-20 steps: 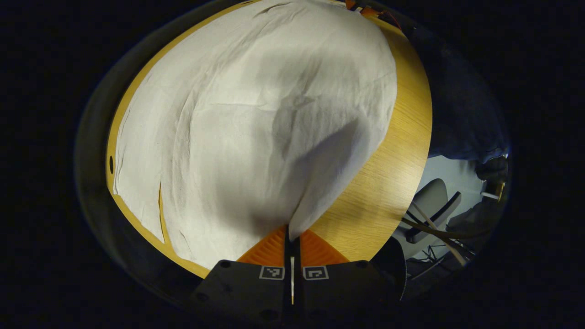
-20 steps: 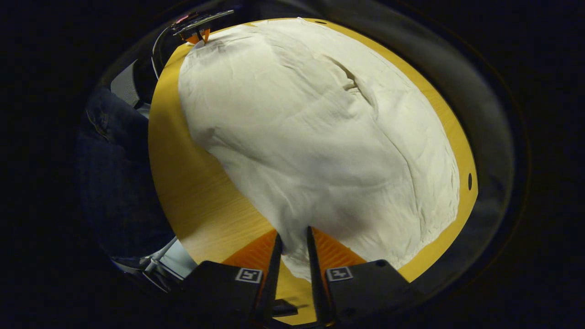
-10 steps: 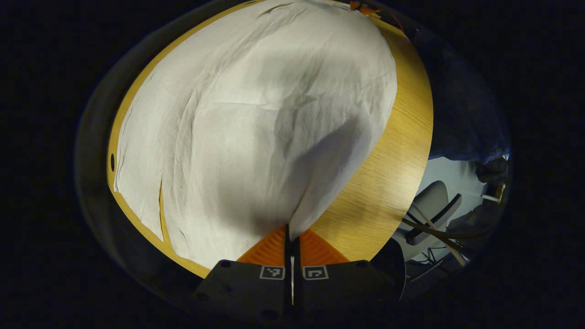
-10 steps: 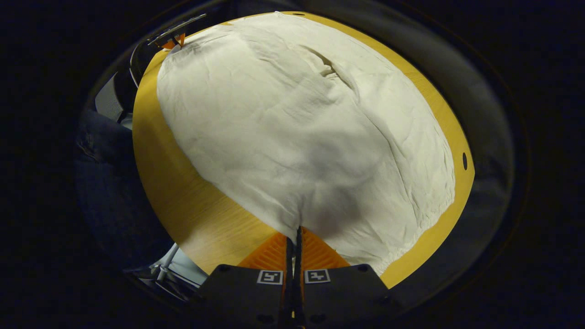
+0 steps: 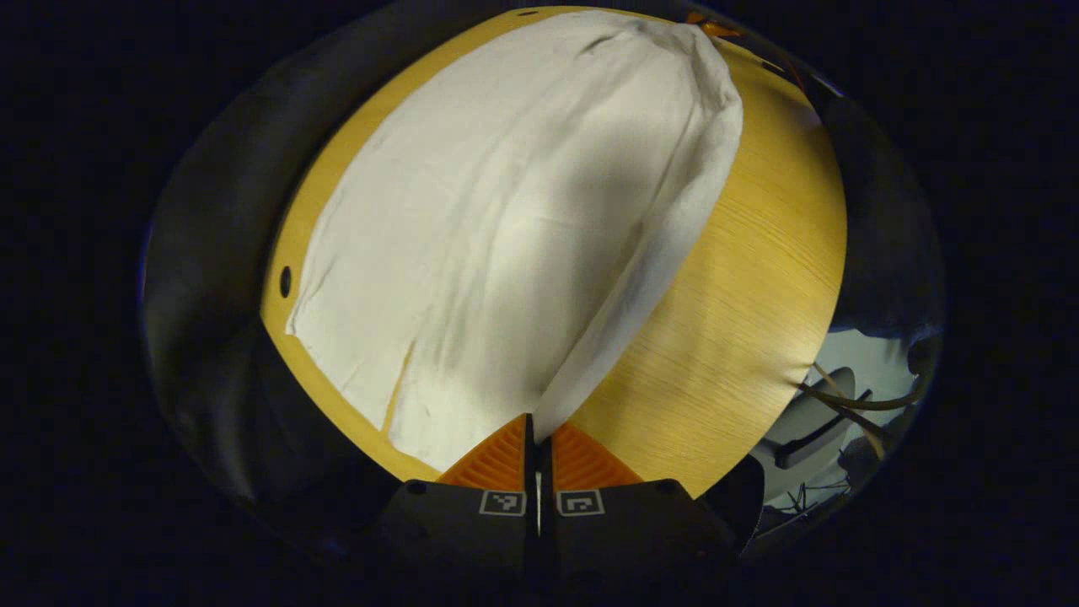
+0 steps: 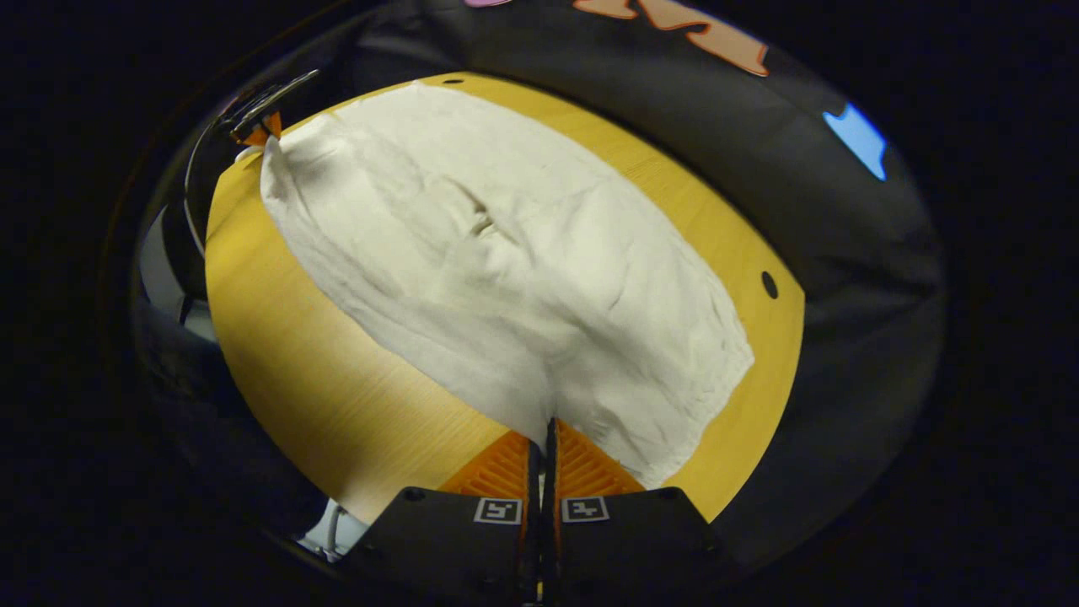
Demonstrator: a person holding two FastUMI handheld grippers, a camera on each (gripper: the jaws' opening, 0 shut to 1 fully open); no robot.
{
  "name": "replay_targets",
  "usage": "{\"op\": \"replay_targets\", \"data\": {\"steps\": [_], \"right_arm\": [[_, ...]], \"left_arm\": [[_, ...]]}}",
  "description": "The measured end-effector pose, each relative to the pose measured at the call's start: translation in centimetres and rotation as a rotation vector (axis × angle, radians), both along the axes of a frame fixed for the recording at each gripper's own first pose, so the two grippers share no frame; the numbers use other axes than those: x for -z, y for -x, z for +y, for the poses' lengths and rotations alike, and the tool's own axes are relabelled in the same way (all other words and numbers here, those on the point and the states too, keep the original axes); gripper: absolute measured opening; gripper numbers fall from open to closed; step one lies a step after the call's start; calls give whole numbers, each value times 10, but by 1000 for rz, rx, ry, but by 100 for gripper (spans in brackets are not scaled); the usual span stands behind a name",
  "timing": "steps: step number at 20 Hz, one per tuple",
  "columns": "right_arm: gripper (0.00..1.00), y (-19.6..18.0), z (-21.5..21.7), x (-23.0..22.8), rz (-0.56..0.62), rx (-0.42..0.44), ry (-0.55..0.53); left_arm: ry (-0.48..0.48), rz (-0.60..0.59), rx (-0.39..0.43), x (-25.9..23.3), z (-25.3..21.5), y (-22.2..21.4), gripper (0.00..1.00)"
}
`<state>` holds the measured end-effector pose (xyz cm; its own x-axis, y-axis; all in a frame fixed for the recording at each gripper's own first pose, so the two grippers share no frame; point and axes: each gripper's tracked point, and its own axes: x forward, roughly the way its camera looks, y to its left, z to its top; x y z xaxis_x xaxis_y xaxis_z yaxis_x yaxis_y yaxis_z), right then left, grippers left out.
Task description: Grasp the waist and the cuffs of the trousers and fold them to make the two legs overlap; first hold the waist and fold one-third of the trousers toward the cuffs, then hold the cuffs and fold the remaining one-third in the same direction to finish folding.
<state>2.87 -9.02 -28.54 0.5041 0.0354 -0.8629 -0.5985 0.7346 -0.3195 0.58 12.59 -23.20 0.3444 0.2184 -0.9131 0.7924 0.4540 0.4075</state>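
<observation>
Trousers (image 5: 506, 228) of pale cloth lie spread on the wooden tabletop (image 5: 742, 320), their near long edge lifted off the wood at both ends where I hold it. My left gripper (image 5: 536, 432) has its fingers together, clamped on a pinch of that edge; my right gripper (image 6: 548, 434) has its fingers together too, clamped on the other end.

In the left gripper view the cloth runs away from my fingers toward the far rim of the tabletop, where the tips of the other gripper (image 5: 712, 25) show at the top, touching the cloth. Near the tabletop's left edge two separate ends of cloth lie side by side with a narrow slit of wood between them. Beyond the tabletop's right edge this view shows a chair (image 5: 809, 421) on a pale floor.

In the right gripper view the long axis runs from my fingers up to the left, to the other gripper (image 6: 261, 118) at the far left corner. A small dark hole (image 6: 769, 284) sits in the bare wood by the right edge.
</observation>
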Motion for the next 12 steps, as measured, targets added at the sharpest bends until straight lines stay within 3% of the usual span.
{"op": "replay_targets", "data": {"steps": [6,9,12], "right_arm": [[3,-99,9,-67,-247,154,-79],[3,-145,22,-98,-345,228,-130],[3,-181,31,-104,-414,327,-181]], "left_arm": [[-16,-338,-80,-73,-49,-160,0],[-63,-486,-93,-93,-82,-252,0],[-55,-607,-171,-87,-120,-347,0]]}}
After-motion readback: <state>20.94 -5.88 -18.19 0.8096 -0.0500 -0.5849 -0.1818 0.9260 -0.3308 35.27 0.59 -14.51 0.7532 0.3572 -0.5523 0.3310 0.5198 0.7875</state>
